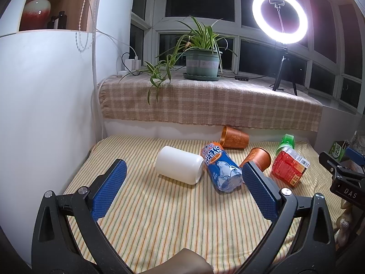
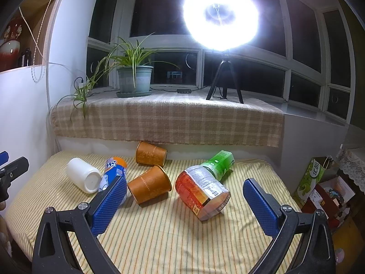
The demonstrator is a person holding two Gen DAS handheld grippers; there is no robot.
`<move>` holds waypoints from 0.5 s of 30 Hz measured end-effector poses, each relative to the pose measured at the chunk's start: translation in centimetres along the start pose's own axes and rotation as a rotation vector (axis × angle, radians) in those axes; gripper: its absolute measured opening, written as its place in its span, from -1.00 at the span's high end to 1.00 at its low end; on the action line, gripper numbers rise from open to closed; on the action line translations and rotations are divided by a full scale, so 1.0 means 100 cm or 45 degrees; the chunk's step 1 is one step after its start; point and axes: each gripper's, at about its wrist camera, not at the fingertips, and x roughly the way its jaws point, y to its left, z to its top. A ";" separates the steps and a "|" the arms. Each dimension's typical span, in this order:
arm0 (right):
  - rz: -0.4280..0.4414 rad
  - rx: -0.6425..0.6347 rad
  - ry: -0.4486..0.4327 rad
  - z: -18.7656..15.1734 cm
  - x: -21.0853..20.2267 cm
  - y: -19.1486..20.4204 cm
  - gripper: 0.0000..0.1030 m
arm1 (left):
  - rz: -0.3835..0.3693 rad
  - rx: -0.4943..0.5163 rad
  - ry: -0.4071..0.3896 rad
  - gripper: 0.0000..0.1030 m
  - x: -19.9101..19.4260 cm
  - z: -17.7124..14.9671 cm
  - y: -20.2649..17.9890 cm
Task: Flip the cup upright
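Both claws are held spread wide and empty above the striped table (image 2: 159,233), so the step in hand is judged to be the approach to a cup. Several things lie tipped on their sides: a white cup (image 1: 180,167) at about 12 o'clock between the fingers of the left claw (image 1: 181,188), an Arctic Ocean can (image 1: 221,170) touching its rim side, a nearer orange cup (image 2: 149,187), a farther orange cup (image 2: 151,153) against the back ledge, a red-labelled bottle (image 2: 202,193) and a green bottle (image 2: 220,162) behind it. The nearer orange cup is seen at roughly 11 o'clock from the right claw (image 2: 184,203), just beside its left finger. Which cup is meant cannot be told for certain. A good grasp would be taken across the cup's wall near mid-height, with the wrist then rolled until the mouth faces up. The can and bottle should be kept clear, since they would likely roll if nudged.
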 end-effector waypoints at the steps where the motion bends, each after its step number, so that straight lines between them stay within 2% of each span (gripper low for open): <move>1: 0.004 0.000 0.004 0.000 0.001 0.000 -0.99 | 0.001 -0.001 0.000 -0.99 0.000 -0.001 0.000; 8: 0.039 -0.019 0.029 0.003 0.007 0.002 -0.99 | 0.008 -0.004 0.021 -0.99 0.004 -0.002 0.008; 15: 0.170 -0.050 0.099 0.007 0.025 0.014 -0.99 | 0.042 -0.015 0.052 -0.99 0.004 -0.005 0.018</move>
